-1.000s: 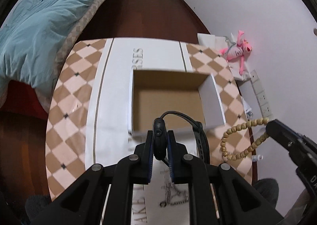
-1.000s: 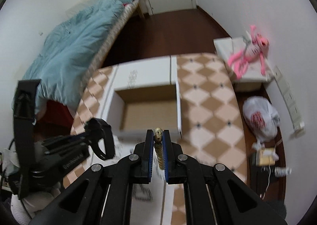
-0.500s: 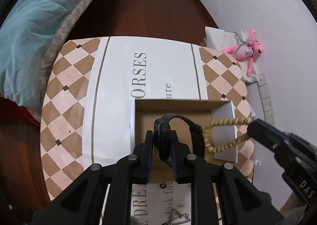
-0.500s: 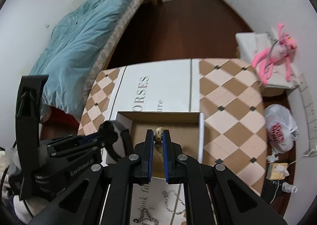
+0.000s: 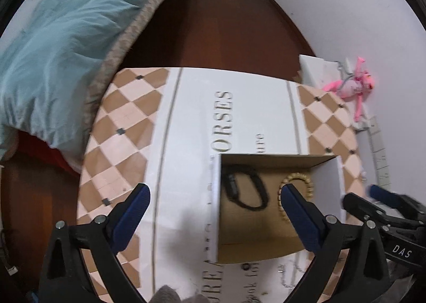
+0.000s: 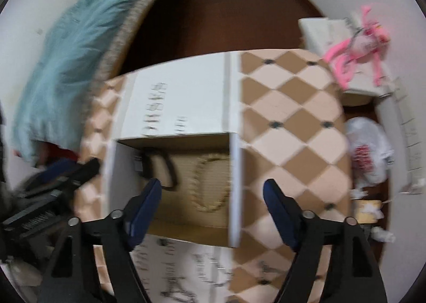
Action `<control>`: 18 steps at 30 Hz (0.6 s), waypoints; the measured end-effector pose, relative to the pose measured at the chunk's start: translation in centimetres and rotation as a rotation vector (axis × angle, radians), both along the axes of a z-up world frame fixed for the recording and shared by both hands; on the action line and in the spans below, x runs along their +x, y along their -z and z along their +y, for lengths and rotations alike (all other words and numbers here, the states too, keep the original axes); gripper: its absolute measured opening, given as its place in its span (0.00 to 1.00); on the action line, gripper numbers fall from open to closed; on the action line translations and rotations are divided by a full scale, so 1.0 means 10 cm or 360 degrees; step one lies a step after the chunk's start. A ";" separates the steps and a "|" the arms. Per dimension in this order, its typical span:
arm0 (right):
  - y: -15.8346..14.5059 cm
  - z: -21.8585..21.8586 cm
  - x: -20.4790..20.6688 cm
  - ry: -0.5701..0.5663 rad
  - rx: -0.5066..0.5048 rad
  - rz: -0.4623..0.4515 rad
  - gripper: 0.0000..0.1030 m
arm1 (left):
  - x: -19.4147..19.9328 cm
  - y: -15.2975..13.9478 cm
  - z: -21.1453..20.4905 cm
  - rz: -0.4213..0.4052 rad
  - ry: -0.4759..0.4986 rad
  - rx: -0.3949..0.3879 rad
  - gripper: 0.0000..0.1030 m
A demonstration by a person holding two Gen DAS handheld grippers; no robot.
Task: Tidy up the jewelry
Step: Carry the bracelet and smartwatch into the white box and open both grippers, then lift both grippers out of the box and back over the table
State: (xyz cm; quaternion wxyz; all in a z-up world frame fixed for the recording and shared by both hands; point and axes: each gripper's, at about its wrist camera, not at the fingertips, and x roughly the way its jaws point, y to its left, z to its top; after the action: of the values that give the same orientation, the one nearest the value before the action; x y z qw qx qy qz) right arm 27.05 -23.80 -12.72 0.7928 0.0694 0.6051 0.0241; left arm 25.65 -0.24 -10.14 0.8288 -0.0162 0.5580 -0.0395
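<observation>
An open cardboard box (image 5: 217,204) with white walls sits on the table; it also shows in the right wrist view (image 6: 235,183). Inside lie a black wristband (image 5: 245,191) on the left and a tan bead bracelet (image 5: 299,179) on the right; both show in the right wrist view, the wristband (image 6: 162,167) and the bracelet (image 6: 210,188). My left gripper (image 5: 213,209) is open and empty above the box's left wall. My right gripper (image 6: 213,204) is open and empty above the box. Silver chains (image 5: 286,275) lie on the table in front of the box.
The table (image 5: 125,127) has a checkered cloth with a white printed runner. A bed with a teal duvet (image 5: 53,44) stands to the left. A pink plush toy (image 5: 351,87) and a white plastic bag (image 6: 368,151) lie on the right by the wall.
Both grippers have opened and let go: the black wristband and the bead bracelet now lie inside the box. Both grippers have pulled back a little.
</observation>
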 end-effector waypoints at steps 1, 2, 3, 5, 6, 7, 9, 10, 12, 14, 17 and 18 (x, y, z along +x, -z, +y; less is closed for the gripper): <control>0.04 0.01 -0.05 0.0006 -0.0081 -0.0002 0.88 | -0.04 0.02 0.00 -0.0018 -0.0002 0.0022 0.98; 0.07 0.03 -0.08 0.0010 -0.0128 0.0003 0.91 | -0.07 0.04 0.00 -0.0036 -0.0004 0.0046 0.98; 0.10 0.02 -0.10 0.0013 -0.0166 0.0006 0.92 | -0.11 0.07 -0.01 -0.0048 -0.0005 0.0069 0.98; 0.17 0.06 -0.17 0.0016 -0.0222 0.0006 0.94 | -0.18 0.13 -0.01 -0.0061 -0.0010 0.0103 0.98; 0.20 0.08 -0.19 0.0015 -0.0252 0.0005 0.94 | -0.21 0.15 -0.02 -0.0075 -0.0008 0.0128 0.98; 0.22 0.10 -0.21 0.0017 -0.0275 0.0000 0.94 | -0.23 0.16 -0.03 -0.0088 -0.0005 0.0150 0.98; 0.24 0.12 -0.25 0.0025 -0.0299 -0.0007 0.94 | -0.27 0.17 -0.04 -0.0118 0.0005 0.0177 0.98; 0.25 0.12 -0.27 0.0032 -0.0295 -0.0010 0.94 | -0.29 0.16 -0.05 -0.0126 0.0009 0.0184 0.98; 0.25 0.12 -0.30 0.0038 -0.0298 -0.0011 0.94 | -0.31 0.15 -0.05 -0.0132 0.0004 0.0186 0.98; 0.23 0.11 -0.34 0.0044 -0.0312 -0.0023 0.94 | -0.32 0.13 -0.05 -0.0136 -0.0003 0.0179 0.98; 0.14 0.10 -0.38 0.0063 -0.0318 -0.0056 0.94 | -0.37 0.08 -0.07 -0.0155 -0.0004 0.0174 0.98; 0.10 0.08 -0.41 0.0072 -0.0317 -0.0071 0.94 | -0.39 0.05 -0.07 -0.0166 -0.0003 0.0170 0.98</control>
State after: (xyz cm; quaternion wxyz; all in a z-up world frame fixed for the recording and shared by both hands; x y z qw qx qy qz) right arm 22.93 -22.97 -13.73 0.8093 0.0035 0.5850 -0.0525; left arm 21.73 -0.98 -10.64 0.8564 0.0296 0.5154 -0.0097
